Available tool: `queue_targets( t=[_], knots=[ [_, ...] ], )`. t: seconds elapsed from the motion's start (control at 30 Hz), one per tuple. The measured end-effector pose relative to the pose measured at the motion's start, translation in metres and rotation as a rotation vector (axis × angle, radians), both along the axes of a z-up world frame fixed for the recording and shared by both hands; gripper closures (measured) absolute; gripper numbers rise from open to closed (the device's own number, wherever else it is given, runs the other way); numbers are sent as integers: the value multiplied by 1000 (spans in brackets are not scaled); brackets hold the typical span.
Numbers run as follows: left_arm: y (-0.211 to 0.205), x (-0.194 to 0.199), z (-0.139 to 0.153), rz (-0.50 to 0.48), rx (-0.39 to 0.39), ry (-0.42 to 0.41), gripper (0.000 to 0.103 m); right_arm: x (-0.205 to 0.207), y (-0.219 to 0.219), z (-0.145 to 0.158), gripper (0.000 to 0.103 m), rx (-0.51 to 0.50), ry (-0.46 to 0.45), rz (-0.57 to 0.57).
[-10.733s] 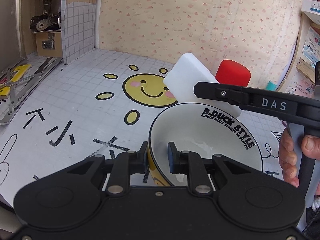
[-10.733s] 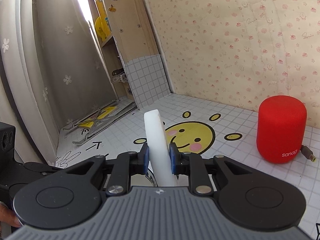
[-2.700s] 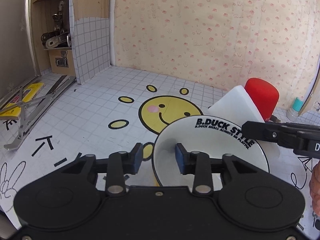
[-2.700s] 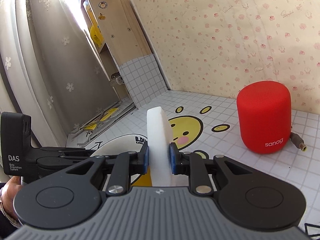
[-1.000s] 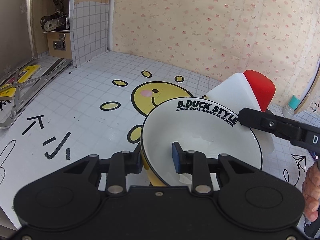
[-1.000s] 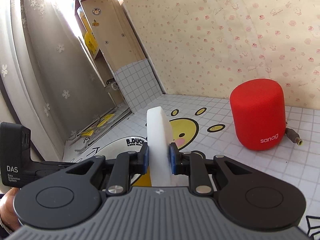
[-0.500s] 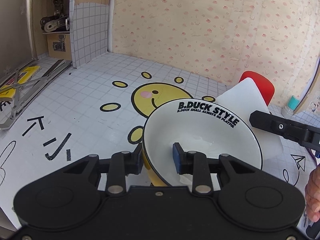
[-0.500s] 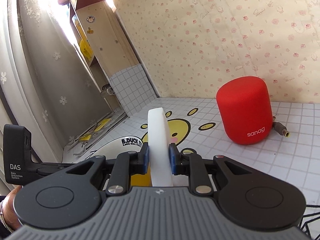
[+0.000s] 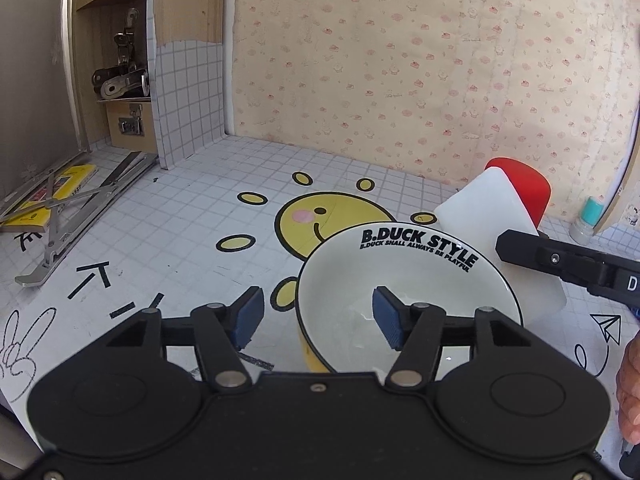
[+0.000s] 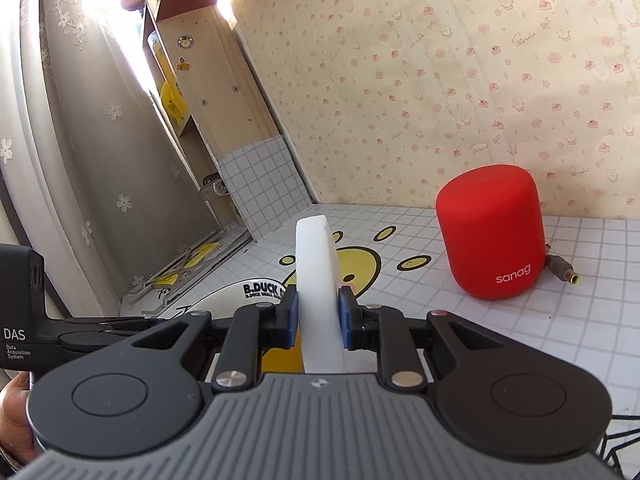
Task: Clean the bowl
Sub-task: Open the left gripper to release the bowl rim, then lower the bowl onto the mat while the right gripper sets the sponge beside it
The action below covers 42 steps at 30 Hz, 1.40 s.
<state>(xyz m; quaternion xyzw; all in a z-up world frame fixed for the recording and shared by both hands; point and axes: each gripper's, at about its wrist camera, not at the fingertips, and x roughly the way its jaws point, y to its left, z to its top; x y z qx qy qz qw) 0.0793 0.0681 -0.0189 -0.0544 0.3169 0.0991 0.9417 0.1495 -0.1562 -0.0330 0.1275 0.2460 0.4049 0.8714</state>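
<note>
Bowl point(image 9: 408, 292) — white inside, black-rimmed, with "B.DUCK STYLE" lettering — sits on the tiled tabletop point(image 9: 180, 240) at the edge of the smiling sun print point(image 9: 324, 220), its near rim between the fingers of the left gripper point(image 9: 318, 314). Half a second ago those blue pads pinched the near rim; now the jaws are opening, one pad outside the bowl and one inside, neither pressing on the wall. The left gripper points down at a slant over the near rim. Beyond the far rim, the right gripper point(image 10: 318, 312) is clamped on an upright white sponge point(image 10: 318, 280), as it was before, aimed only slightly downward. A red speaker point(image 10: 492, 236) stands well apart to the right, by the wall.
</note>
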Motion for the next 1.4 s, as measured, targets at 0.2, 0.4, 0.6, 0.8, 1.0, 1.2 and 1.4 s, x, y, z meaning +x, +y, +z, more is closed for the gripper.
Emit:
queue_targets(
  t=[0.2,0.4,0.6,0.8,1.0,1.2,1.4],
  knots=[
    [3,-3,2,6,-10,-14,26,-1,-2,1,80,0,-14,-18],
    [4,-9,2,9,-25,-23,23,-2,-7,4,80,-8,-32,-39],
    [4,-10,2,4,-29,-24,23,-2,-13,5,80,11,-22,-18],
    [10,-10,3,7,-42,-26,23,-9,-18,-1,80,44,28,-38],
    [10,-16,5,-2,-46,-33,23,-23,-30,-5,80,107,102,-95],
    [7,-22,7,-17,-66,-42,23,-42,-35,-10,80,86,162,-202],
    [7,-29,9,-25,-85,-53,23,-53,-31,-19,80,98,229,-244]
  ],
)
